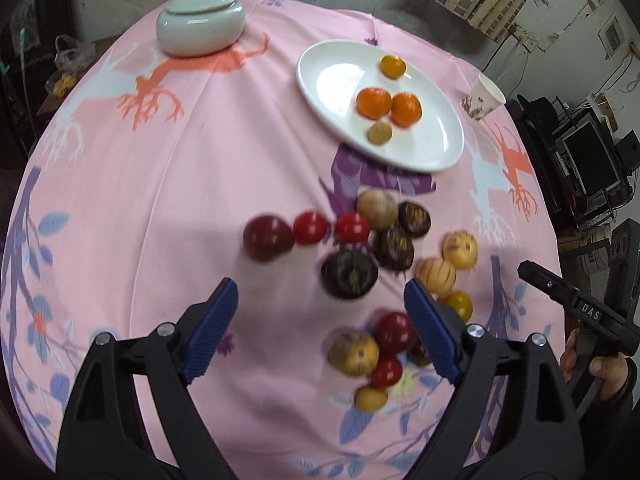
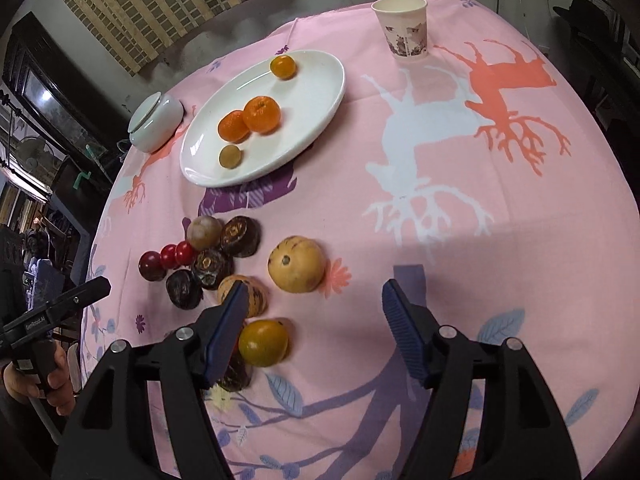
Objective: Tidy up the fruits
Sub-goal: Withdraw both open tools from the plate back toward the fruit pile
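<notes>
A white oval plate (image 1: 432, 152) (image 2: 320, 92) holds two oranges (image 1: 374, 102) (image 2: 262, 114), a small yellow-orange fruit (image 1: 393, 66) (image 2: 283, 66) and a small tan fruit (image 1: 380, 133) (image 2: 230, 156). Loose fruits lie on the pink cloth in front of it: red ones (image 1: 310, 227) (image 2: 176, 254), dark brown ones (image 1: 349, 274) (image 2: 212, 268), yellow striped ones (image 1: 460, 249) (image 2: 296, 264). My left gripper (image 1: 320, 300) is open and empty above the loose fruits. My right gripper (image 2: 314, 304) is open and empty, just right of a yellow-green fruit (image 2: 263, 342).
A lidded pale ceramic jar (image 1: 200, 20) (image 2: 154, 120) stands at the far left of the table. A paper cup (image 1: 482, 98) (image 2: 402, 26) stands at the far right. The other gripper's body shows at each view's edge (image 1: 580, 308) (image 2: 52, 312).
</notes>
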Available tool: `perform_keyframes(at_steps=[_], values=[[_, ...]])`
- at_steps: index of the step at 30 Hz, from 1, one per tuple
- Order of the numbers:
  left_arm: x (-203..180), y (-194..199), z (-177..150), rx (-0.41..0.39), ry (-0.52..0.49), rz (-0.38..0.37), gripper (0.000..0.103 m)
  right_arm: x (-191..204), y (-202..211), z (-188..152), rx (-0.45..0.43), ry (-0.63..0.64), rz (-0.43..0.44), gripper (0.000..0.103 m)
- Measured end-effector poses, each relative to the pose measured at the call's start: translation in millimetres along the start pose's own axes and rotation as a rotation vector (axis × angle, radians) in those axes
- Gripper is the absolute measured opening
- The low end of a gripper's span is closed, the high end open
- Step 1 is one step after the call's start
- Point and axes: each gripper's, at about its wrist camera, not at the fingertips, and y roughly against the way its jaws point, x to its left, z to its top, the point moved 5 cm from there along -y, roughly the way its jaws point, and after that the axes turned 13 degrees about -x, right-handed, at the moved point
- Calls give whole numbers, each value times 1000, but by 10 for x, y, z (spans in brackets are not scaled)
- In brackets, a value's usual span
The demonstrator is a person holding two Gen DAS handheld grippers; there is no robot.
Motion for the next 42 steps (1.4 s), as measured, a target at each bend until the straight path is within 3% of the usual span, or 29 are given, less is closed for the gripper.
perform_keyframes(at_steps=[13,29,42], values=[[-92,111,-516,59,-32,-4,88,231,190,-522,57,94,-3,71],[-213,0,-725,119,-82,1,88,300,216,-684,75,105,2,71],[-191,-211,-730,147,-96,13,88,469,59,-735,156,105,92,71]])
